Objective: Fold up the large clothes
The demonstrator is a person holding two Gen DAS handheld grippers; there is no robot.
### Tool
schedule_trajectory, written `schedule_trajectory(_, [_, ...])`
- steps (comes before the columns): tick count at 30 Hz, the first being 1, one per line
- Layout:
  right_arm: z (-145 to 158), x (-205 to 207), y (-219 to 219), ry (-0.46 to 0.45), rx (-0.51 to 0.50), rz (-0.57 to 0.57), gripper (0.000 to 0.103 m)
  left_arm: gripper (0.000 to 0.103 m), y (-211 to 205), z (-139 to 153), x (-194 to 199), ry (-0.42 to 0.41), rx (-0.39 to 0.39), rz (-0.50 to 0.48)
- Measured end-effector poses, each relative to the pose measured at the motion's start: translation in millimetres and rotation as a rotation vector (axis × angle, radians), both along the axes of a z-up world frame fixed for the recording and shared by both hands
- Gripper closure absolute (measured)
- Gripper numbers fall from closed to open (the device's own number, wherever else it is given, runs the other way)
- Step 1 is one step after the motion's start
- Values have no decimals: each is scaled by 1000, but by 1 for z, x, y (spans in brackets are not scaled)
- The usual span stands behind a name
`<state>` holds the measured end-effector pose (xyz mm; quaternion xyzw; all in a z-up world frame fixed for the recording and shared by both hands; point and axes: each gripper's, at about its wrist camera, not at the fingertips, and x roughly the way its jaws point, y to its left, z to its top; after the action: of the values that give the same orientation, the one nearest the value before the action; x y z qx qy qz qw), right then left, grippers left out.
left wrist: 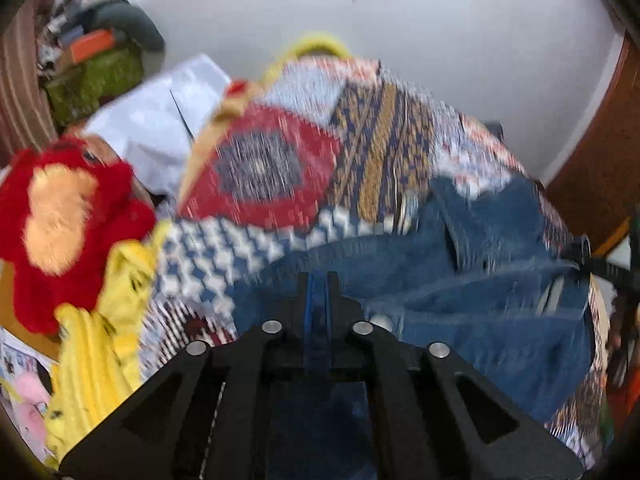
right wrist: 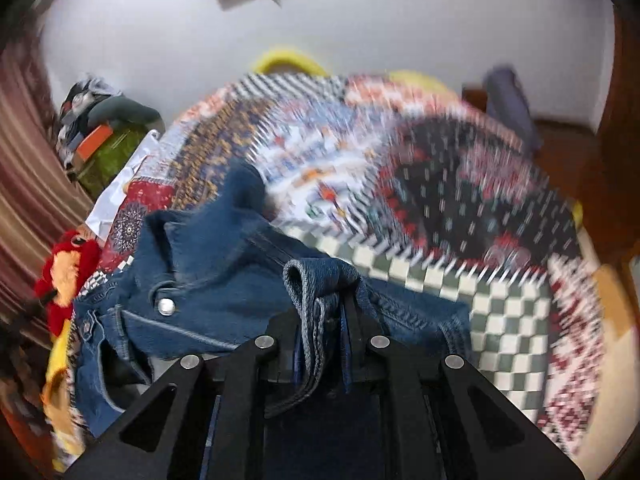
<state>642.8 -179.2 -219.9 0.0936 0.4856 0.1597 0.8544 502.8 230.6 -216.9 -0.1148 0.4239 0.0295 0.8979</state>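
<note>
A blue denim jacket [left wrist: 460,280] lies bunched on a patchwork quilt [left wrist: 280,168] that covers a bed. My left gripper [left wrist: 318,280] is shut on a thin edge of the denim, which runs back between its fingers. In the right wrist view the jacket [right wrist: 208,264] shows a collar and a metal button [right wrist: 166,306]. My right gripper [right wrist: 322,300] is shut on a folded, stitched hem of the jacket, which bulges up between its fingers. Both views are motion-blurred.
A red and orange plush toy [left wrist: 68,224] and a yellow plush [left wrist: 104,340] lie at the quilt's left edge. A white sheet [left wrist: 160,128] and a cluttered green pile [left wrist: 96,80] are at the back left. A wooden frame [left wrist: 600,152] stands right. The quilt's checkered patch [right wrist: 500,320] lies right of my right gripper.
</note>
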Motion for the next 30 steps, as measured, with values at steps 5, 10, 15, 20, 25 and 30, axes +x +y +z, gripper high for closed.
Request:
schedule_trajectory(5, [4,7,-20,48,104,16,93,49,-9,-42,-12,112,58,-45])
schedule_trajectory(10, [41,-5,-35,-29,12,-6,92,44,-20,-70,-15,169,137,-66])
schedule_trajectory(15, [85,-25,-71,-171,-189,-134,92,40,-23,-74,-14,182,160,-40])
schedule_trajectory(20, [78,-47,-72,-72,-162,13,92,40,-17,-72,-15,191,87,-39])
schedule_trajectory(25, [44,-71,-33,-31,-171,187,92,86,-18,-62,-19,160,133,-18])
schedule_trajectory(30, [15,-79,14,14,-114,325,92,101,-13,-28,-21,81,164,-23])
